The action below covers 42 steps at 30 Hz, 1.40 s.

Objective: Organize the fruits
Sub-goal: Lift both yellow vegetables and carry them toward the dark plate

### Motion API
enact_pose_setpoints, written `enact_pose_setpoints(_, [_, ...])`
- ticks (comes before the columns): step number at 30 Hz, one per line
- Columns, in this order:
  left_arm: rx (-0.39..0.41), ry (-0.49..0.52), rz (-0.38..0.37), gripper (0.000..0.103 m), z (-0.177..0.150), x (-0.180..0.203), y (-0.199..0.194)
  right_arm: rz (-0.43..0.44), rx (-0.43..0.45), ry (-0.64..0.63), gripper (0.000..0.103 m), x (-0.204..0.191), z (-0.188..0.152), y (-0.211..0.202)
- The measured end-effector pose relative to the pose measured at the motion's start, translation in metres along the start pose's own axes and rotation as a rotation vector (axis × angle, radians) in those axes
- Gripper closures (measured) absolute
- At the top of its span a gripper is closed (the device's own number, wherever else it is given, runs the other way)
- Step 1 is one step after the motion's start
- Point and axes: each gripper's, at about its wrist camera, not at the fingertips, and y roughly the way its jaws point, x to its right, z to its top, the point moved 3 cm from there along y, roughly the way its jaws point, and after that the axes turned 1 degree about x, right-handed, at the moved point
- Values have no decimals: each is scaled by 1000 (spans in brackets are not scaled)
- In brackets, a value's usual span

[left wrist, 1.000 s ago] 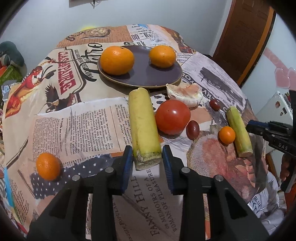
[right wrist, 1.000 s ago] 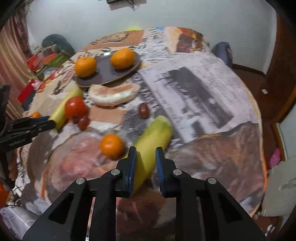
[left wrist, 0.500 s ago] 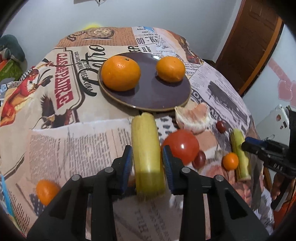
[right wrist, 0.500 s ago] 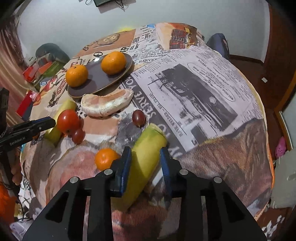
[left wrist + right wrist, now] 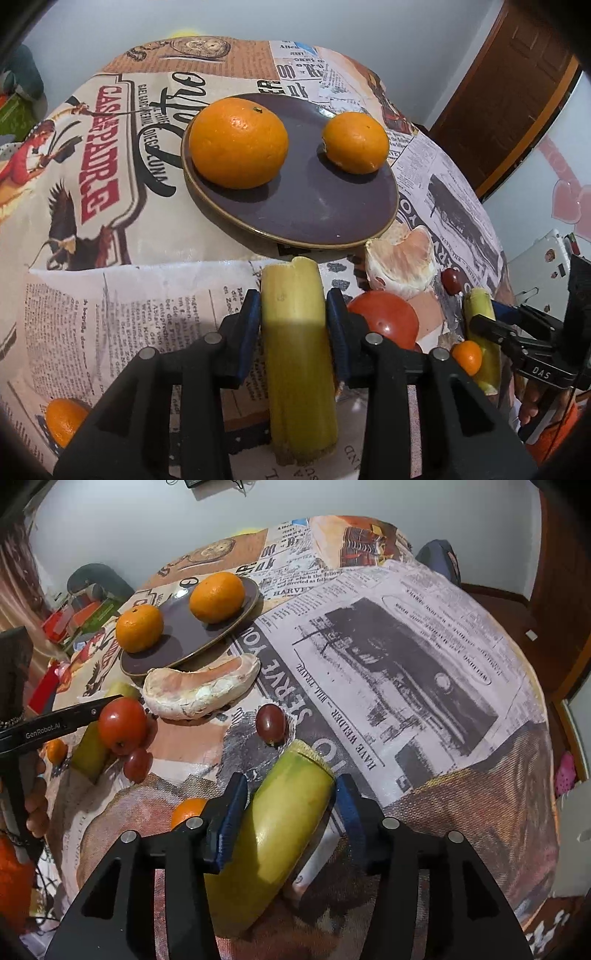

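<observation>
Gripping a yellow cane piece [image 5: 299, 354], left claw [image 5: 293, 325] has both blue pads pressed on its sides; stalk runs lengthwise between the jaws, far end just short of the dark plate [image 5: 314, 206]. Two oranges [image 5: 238, 142] sit on the plate, apart. Right claw [image 5: 286, 812] straddles a second, greener cane piece [image 5: 280, 830] lying tilted on the desk [image 5: 424, 686]; jaws fairly wide, left pad touching or nearly touching, right pad at the stalk's top edge, firm contact unclear. Peeled pomelo segment [image 5: 199, 690] lies just beside the plate. Red tomato [image 5: 123, 722] next to left cane, small grape [image 5: 271, 722] near right cane's far end. Small tangerine [image 5: 188, 810] just left of right claw. Another tangerine [image 5: 62, 421] at left, well apart.
</observation>
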Motion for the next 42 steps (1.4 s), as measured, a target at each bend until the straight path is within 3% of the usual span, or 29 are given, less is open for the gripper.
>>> enact_pose_setpoints(7, [45, 4, 33, 67, -2, -3, -19, -13, 18, -69, 59, -13, 4, -3])
enact_pose_setpoints(17, [177, 54, 58, 67, -5, 9, -79, 28, 112, -50, 68, -23, 16, -30])
enact_pose_setpoints(25, [202, 59, 56, 68, -15, 18, -98, 14, 146, -68, 69, -32, 12, -40])
enact_pose_setpoints(32, [199, 41, 49, 68, -21, 16, -99, 15, 51, 27, 65, -11, 5, -17])
enact_pose_setpoints(36, [197, 46, 51, 68, -22, 16, -99, 63, 11, 77, 64, -3, -3, -4])
enact_pose_setpoints(42, [203, 49, 61, 68, -22, 19, -99, 80, -41, 60, 60, -7, -3, 7])
